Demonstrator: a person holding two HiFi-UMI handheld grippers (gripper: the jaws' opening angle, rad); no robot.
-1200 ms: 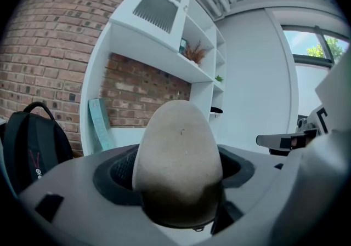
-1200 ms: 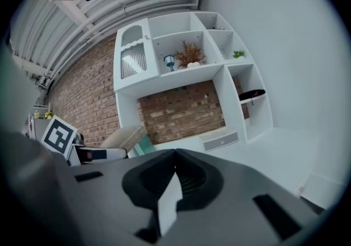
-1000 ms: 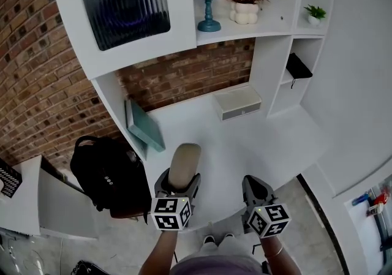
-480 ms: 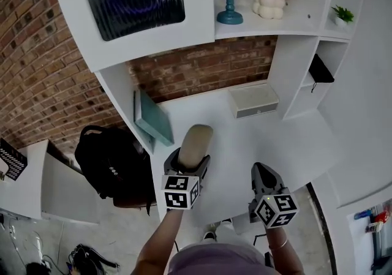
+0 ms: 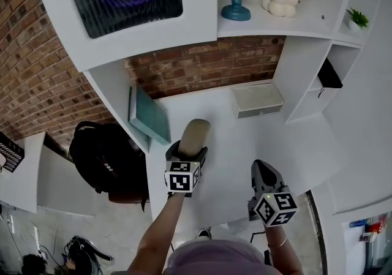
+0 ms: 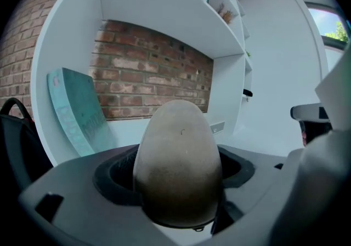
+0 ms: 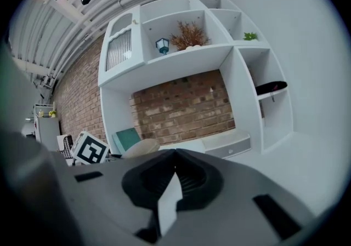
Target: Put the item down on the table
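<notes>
The smooth egg-shaped item [image 6: 178, 162], judged hard, weighty and slippery, is pinched round its broad base by the left gripper [image 5: 188, 152] above the table [image 5: 245, 145], the right gripper [image 5: 262, 169] closed on nothing.

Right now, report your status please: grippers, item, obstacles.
Left gripper shut on beige egg-shaped item, over the table. Right gripper shut, empty. Teal board left of item, white box beyond; neither beneath it.
</notes>
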